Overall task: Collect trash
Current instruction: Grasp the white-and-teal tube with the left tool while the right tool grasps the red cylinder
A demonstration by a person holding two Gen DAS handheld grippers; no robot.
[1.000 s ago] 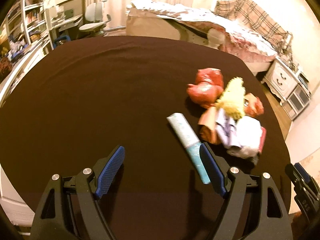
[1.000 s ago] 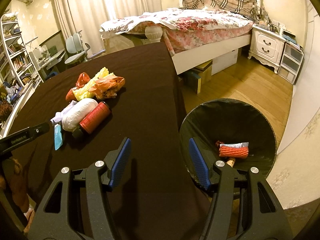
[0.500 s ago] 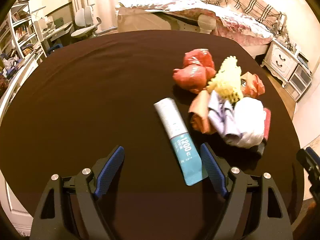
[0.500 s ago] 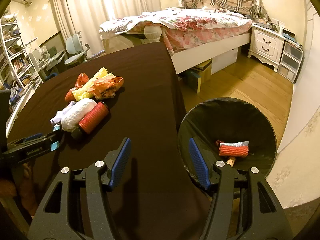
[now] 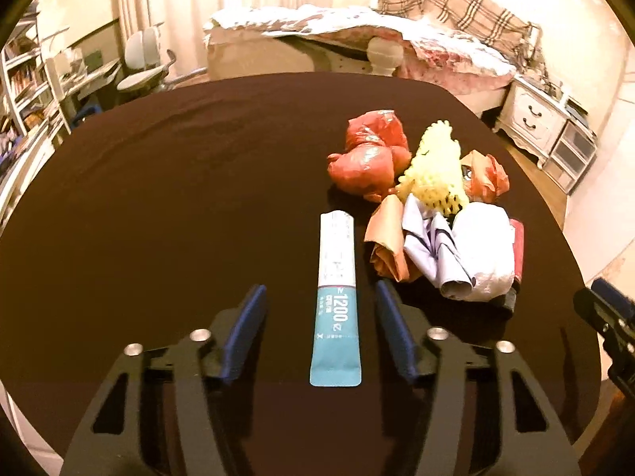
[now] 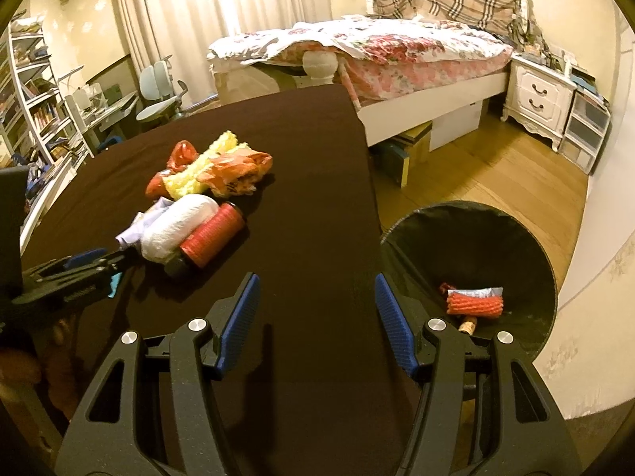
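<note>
Left gripper (image 5: 319, 335), low centre of frame, jaws closing astride the teal-and-white tube (image 5: 335, 300) lying flat on the dark table (image 5: 158, 206), pads not yet touching; tube looks light, soft, probably slippery, so pinch its flat teal end.

The left gripper (image 5: 319, 319) is tilting downward toward the table, its jaws closing with a gap still showing on both sides of the flat packet lying between them. The right gripper (image 6: 317, 315) is hanging at the table's right edge, also angled down, its blue pads (image 6: 241, 319) standing apart with nothing between them, well to the right of the left one.
</note>
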